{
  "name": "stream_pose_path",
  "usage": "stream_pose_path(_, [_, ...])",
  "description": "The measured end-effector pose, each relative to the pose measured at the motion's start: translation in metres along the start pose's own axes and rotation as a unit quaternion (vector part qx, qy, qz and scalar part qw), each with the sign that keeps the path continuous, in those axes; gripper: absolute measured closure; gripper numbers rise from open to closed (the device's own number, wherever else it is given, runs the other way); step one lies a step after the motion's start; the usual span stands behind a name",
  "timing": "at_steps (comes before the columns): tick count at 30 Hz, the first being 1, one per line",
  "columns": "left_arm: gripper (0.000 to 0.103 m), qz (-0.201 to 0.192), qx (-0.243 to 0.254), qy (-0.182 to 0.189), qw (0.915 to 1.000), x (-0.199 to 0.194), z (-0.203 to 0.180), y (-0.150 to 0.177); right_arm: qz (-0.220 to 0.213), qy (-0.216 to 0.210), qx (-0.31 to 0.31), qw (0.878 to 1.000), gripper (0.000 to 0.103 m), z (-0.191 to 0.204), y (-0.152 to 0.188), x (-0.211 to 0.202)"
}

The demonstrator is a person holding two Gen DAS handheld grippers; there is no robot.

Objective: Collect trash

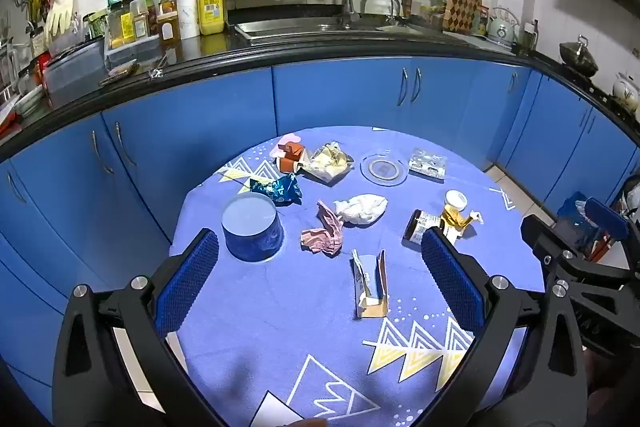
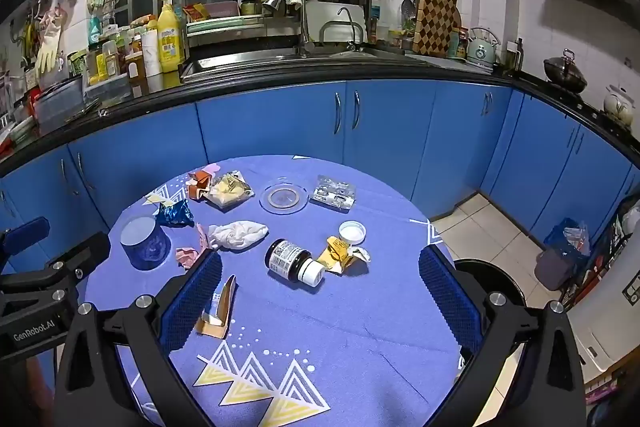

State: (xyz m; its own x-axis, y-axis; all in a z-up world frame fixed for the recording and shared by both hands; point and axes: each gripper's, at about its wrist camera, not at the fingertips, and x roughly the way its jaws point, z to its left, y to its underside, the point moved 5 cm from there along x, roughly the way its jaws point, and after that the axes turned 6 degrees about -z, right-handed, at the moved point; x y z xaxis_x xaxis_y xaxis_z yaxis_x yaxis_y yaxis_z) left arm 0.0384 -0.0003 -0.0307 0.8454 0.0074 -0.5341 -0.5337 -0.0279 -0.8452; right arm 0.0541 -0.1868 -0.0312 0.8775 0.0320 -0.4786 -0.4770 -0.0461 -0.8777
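Brown torn carton [image 1: 370,285] between wide left jaws.

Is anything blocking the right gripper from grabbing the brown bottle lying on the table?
Nothing visible does. The right gripper is open above bare cloth, and the brown bottle lies just ahead of it, with a yellow wrapper beside its cap.

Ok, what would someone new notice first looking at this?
Probably the round table in its blue patterned cloth, strewn with trash: a white crumpled tissue mid-table and a dark bottle on its side to its right. A blue round tin stands at the left edge, and bright blue cabinets curve behind.
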Motion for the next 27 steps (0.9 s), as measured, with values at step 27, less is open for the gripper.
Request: stream_pose_path(27, [0.003,0.008,-0.013,0.006,0.9999,0.004,0.003,0.003,0.000,-0.008,0.013,1.000,0.006,-0.004,0.000,-0.001])
